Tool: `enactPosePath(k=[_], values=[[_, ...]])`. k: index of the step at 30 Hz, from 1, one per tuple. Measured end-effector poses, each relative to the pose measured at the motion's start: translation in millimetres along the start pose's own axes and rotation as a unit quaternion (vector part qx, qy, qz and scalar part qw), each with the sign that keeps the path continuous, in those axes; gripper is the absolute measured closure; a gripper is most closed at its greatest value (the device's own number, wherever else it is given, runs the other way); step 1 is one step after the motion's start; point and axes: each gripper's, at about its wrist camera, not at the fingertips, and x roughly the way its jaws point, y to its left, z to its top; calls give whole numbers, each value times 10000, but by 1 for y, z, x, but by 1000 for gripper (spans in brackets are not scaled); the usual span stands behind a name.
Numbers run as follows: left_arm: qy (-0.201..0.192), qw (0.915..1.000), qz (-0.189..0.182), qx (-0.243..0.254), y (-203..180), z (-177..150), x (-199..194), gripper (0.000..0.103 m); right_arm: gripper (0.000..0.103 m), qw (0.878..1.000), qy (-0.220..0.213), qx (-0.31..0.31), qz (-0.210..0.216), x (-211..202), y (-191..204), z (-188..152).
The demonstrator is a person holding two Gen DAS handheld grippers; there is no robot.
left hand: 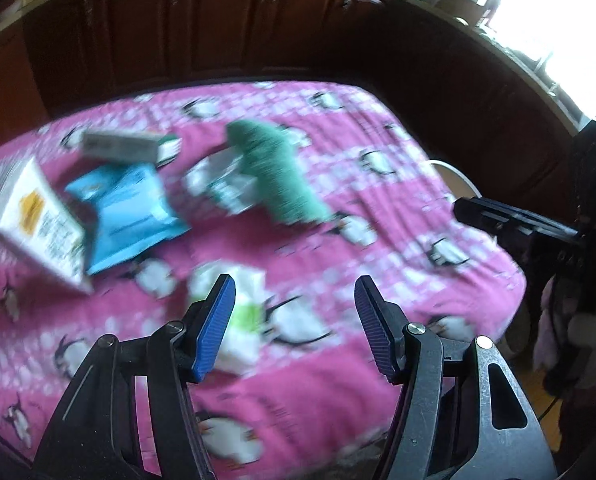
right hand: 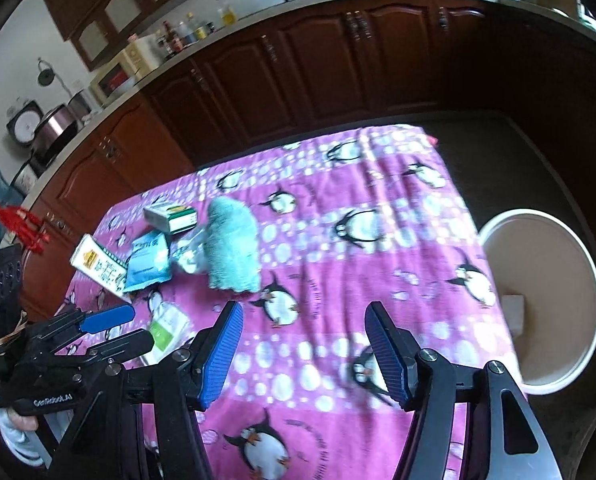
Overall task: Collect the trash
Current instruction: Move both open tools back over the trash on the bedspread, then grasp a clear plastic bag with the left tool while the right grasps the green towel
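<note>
Trash lies on a table with a pink penguin cloth [left hand: 377, 208] [right hand: 377, 264]: a white and green packet [left hand: 242, 320] [right hand: 166, 328], a blue pouch [left hand: 126, 216] [right hand: 146, 260], a white carton [left hand: 38, 220] [right hand: 98, 264], a grey and green box [left hand: 126, 146] [right hand: 170, 216], a crumpled clear wrapper [left hand: 222, 184] [right hand: 186, 252] and a teal cloth [left hand: 278, 172] [right hand: 230, 244]. My left gripper [left hand: 294, 300] [right hand: 126, 328] is open, just above the white and green packet. My right gripper [right hand: 301, 316] is open and empty over the cloth's near middle.
A round beige bin [right hand: 545, 300] stands on the floor right of the table, with a white piece inside. Dark wooden cabinets [right hand: 317, 64] run behind the table under a worktop with pots and bottles. A bright window [left hand: 557, 28] is at the right.
</note>
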Motion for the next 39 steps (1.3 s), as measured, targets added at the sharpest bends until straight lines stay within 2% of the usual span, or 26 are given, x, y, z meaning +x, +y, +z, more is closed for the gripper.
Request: enactPosePath(k=[7, 13, 22, 24, 25, 26, 28, 29, 31, 32, 39], values=[[221, 9988, 29, -446, 39, -11, 13, 34, 41, 9992, 266, -235, 172, 35, 26, 13], [455, 9984, 85, -314, 39, -12, 32, 34, 38, 9974, 519, -394, 309, 75, 48, 36], [805, 9961, 253, -267, 43, -10, 54, 34, 38, 9944, 903, -513, 203, 145, 63, 59], [834, 9957, 268, -303, 45, -9, 56, 34, 38, 9940, 1001, -397, 207, 158, 61, 60], [831, 9957, 271, -311, 45, -9, 57, 34, 46, 9935, 1033, -322, 352, 162, 61, 60], [840, 9956, 258, -314, 46, -8, 57, 35, 61, 9928, 1048, -249, 533, 163, 60, 59], [827, 9957, 265, -309, 45, -9, 57, 44, 73, 9928, 973, -215, 672, 159, 60, 56], [831, 9958, 269, -281, 44, -9, 57, 56, 76, 9934, 888, -259, 676, 153, 61, 55], [807, 9960, 299, -250, 43, -9, 58, 60, 79, 9942, 780, -248, 695, 141, 58, 55], [781, 9962, 306, -231, 40, -9, 58, 66, 79, 9944, 728, -222, 733, 134, 55, 54], [397, 9988, 157, -247, 36, -14, 33, 72, 80, 9963, 264, -198, 791, 67, 32, 42]])
